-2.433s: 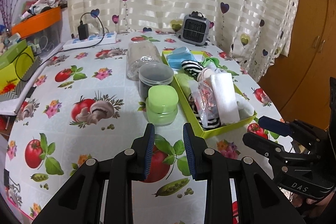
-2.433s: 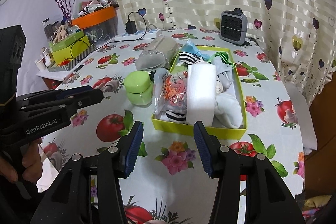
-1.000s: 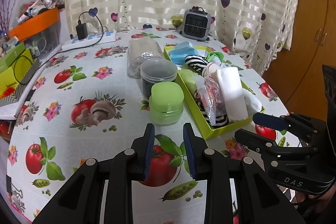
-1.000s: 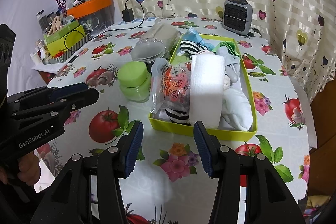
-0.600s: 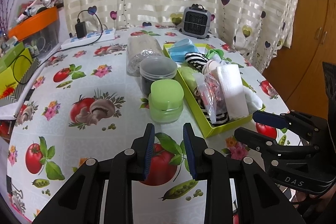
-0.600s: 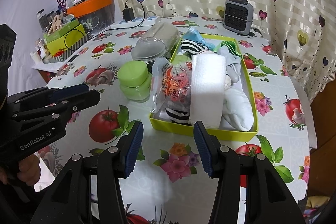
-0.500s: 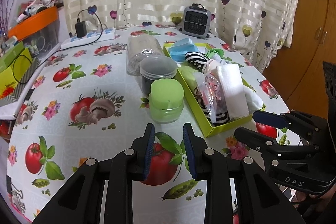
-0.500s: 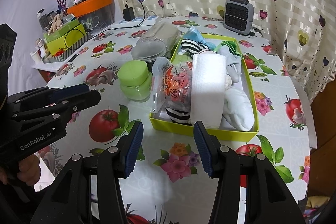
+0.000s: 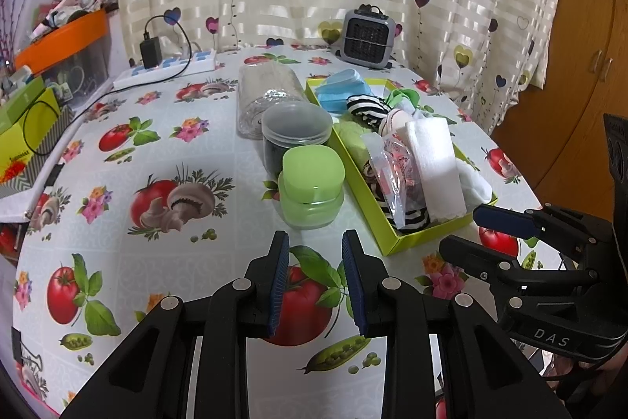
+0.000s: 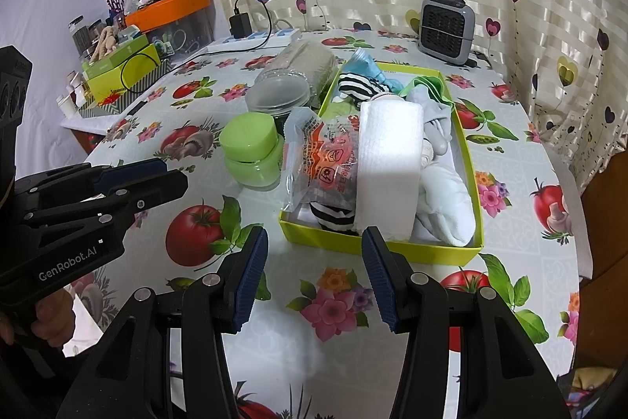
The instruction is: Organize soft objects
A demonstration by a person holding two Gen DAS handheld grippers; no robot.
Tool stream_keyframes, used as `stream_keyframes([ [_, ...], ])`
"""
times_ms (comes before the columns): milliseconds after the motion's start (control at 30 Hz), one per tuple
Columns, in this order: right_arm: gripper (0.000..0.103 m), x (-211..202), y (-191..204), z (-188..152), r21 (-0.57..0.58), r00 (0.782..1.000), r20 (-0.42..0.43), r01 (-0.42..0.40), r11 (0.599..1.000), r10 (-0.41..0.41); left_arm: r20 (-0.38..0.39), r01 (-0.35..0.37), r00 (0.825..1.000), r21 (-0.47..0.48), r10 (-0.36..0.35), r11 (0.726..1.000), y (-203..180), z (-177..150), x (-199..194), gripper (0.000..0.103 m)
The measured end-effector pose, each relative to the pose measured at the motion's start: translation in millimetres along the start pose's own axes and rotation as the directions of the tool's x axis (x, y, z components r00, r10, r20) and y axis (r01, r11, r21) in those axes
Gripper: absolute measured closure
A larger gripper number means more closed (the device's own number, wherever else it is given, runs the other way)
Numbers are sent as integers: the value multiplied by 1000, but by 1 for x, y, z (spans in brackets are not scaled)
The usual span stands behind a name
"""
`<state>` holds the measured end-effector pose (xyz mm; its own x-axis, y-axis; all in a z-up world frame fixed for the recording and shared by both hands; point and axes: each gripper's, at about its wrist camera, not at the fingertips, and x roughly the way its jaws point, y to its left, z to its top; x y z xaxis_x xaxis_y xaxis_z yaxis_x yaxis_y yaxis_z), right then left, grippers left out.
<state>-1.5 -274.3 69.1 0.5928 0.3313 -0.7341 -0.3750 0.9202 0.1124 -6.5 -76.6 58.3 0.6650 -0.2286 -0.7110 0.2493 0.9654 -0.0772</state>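
Table: a round table with a shiny cloth (image 9: 157,128) printed with tomatoes, mushrooms and flowers.
Box: a long yellow-green cardboard box (image 10: 376,246) sits on the right part of the table, open on top.
Soft things: they are all packed inside the box. There is a white folded towel (image 10: 388,160), a see-through plastic bag with red and orange print (image 10: 325,160), a black and white striped cloth (image 10: 357,85), a light blue face mask (image 9: 341,91), a green cloth (image 10: 429,85) and white socks (image 10: 443,203).
Jars: a light green plastic jar with a green lid (image 9: 312,187) stands just beside the box on its left. Behind it is a clear round tub with a dark inside (image 9: 296,136), and behind that a clear jar lying on its side (image 9: 267,97).
Far end: a small grey heater (image 9: 367,36) and a white power strip with a black plug (image 9: 172,65).
Left gripper (image 9: 315,285): its blue pads are a little way apart, with nothing between them. It hangs over the cloth in front of the green jar.
Right gripper (image 10: 314,281): its blue pads are wide apart, with nothing between them. It hangs over the cloth just in front of the near end of the box.
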Motion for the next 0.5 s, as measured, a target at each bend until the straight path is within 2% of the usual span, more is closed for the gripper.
stream_keyframes([
  [500,52,0,0,1,-1,1000,-1,0,1000,0,-1,-2,1000,0,2,1000,-1,1,0,76],
])
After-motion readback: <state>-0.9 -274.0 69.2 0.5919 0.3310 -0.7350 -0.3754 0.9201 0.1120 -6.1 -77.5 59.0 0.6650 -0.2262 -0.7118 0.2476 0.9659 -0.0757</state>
